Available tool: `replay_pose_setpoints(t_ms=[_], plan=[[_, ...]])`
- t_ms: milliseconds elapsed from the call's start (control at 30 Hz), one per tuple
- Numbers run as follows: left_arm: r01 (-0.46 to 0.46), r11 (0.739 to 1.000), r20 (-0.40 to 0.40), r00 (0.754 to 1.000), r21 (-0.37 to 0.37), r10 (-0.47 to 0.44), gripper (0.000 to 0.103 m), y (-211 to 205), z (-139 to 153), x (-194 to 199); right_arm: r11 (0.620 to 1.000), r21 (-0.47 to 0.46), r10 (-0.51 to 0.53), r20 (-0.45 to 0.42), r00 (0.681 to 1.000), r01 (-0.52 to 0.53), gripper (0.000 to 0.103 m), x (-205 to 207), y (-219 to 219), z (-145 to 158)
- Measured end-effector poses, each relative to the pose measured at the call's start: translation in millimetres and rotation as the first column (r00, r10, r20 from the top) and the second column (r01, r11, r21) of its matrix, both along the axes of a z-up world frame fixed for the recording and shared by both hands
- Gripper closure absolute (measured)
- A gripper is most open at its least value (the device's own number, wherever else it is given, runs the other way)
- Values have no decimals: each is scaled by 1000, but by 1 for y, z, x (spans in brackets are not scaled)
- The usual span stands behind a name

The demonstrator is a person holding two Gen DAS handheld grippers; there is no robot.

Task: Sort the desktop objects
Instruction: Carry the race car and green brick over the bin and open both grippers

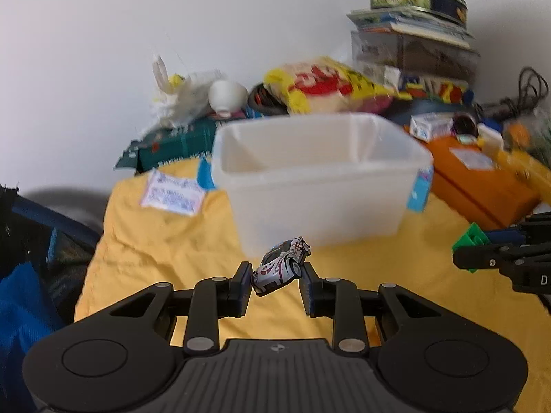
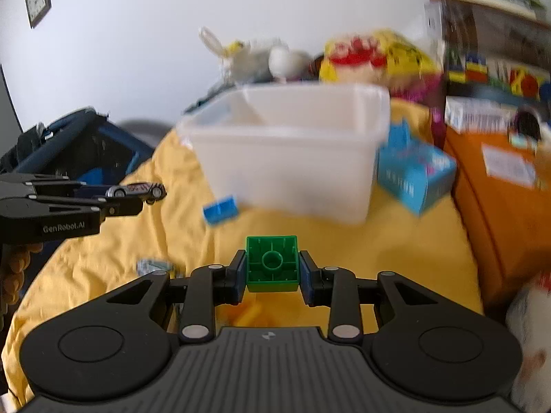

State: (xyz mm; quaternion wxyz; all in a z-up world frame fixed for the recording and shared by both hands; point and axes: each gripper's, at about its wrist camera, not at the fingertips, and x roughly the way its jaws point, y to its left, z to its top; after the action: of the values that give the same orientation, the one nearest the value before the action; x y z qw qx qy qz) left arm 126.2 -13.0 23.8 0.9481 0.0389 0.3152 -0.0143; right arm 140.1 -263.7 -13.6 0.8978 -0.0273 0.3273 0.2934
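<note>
My left gripper (image 1: 275, 273) is shut on a small white toy car (image 1: 281, 265), held tilted above the yellow cloth in front of the white plastic bin (image 1: 320, 203). The left gripper (image 2: 137, 199) and the car (image 2: 137, 190) also show in the right wrist view at the left. My right gripper (image 2: 272, 268) is shut on a green building block (image 2: 272, 263), hollow underside toward the camera, in front of the bin (image 2: 292, 172). In the left wrist view the right gripper (image 1: 471, 251) holds the green block (image 1: 470, 237) at the right edge.
A blue block (image 2: 220, 210) lies on the yellow cloth (image 2: 378, 251) by the bin's left corner. A blue box (image 2: 416, 175) stands right of the bin, an orange box (image 2: 499, 186) further right. Snack bags, a white cup (image 1: 225, 94) and stacked boxes crowd the back. A small packet (image 2: 153, 266) lies near my right gripper.
</note>
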Motion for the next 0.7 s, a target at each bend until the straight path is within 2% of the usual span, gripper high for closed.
replay_pose_setpoints(t_ms=[267,400,567,633,667,700], plan=[[-10,1000,81,997,19,9,70,3,44,62,1000,7,-13,82,997,12,69,61,21,43],[-29,1000,88,996,-12,30,70,2,60,99,1000,10,-28,99,995,27,69,96,31,60],[-54,998,62,997,-39,56,70,2,66,139,999,6,-52,79,996,52,69,133,38,64],[-64,994,38,997,-84,68,49,4,61,150,998,-8,-57,73,996,58,69,145,43,62],[-79,994,24,996,-82,81,26,5,57,154,998,-14,-64,60,996,65,68,153,45,60],[-103,993,14,995,-64,104,21,4,52,155,997,-24,-72,50,996,73,61,158,47,57]])
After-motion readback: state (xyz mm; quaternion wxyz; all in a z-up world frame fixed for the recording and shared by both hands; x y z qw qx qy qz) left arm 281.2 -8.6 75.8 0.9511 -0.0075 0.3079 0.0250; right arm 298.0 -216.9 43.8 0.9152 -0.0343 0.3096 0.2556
